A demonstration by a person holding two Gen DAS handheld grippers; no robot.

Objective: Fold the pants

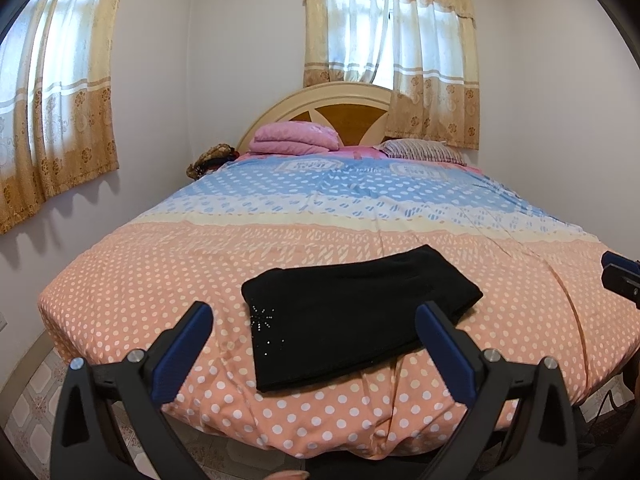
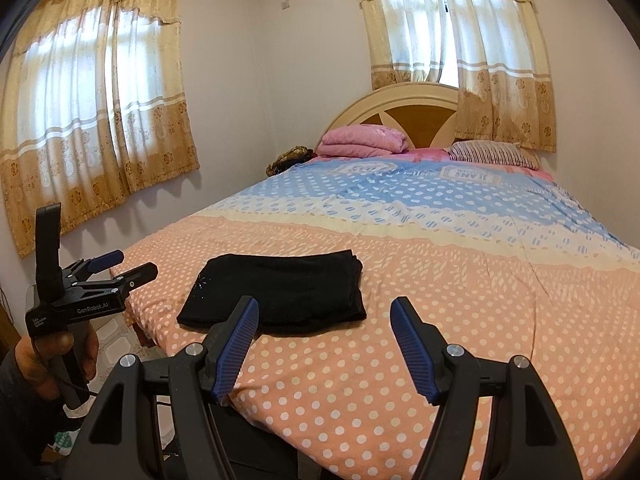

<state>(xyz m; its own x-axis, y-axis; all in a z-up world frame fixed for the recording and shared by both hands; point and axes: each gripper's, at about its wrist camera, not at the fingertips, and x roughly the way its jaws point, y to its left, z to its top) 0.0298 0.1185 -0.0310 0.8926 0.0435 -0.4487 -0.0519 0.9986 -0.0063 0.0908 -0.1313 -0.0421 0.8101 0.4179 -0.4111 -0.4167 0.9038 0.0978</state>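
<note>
A: Left wrist view, entry one: the folded black fabric pants [image 1: 356, 312] lie flat on the peach polka-dot bedspread [image 1: 140, 280] near the foot of the bed, just ahead of the left gripper [image 1: 314, 316]. Its two blue-padded fingers [image 1: 200, 320] stand wide apart, either side of the garment as seen from here, and hover short of it; nothing sits between them.

B: Right wrist view agrees on the spread. Same pants [image 2: 280, 288] sit ahead and to the left of the right gripper [image 2: 324, 316]. Its jaws are parted too, empty, over bare bedspread [image 2: 440, 280]; the left finger [image 2: 236, 336] overlaps the garment's near edge in the picture, contact not discernible.

A: Any detail on the cloth?

B: Small sparkly studs near one corner. Several layers are stacked at the far right edge.

A: Writing?

B: White lettering "GenRobot.AI" on the black body of the left gripper [image 2: 128, 266], seen from the side with a hand [image 2: 60, 356] round its handle. A smaller label beneath is too fine to read. Printed panels on the blue band of the bedspread carry text; one seems to read "JEANS", upside down.
</note>
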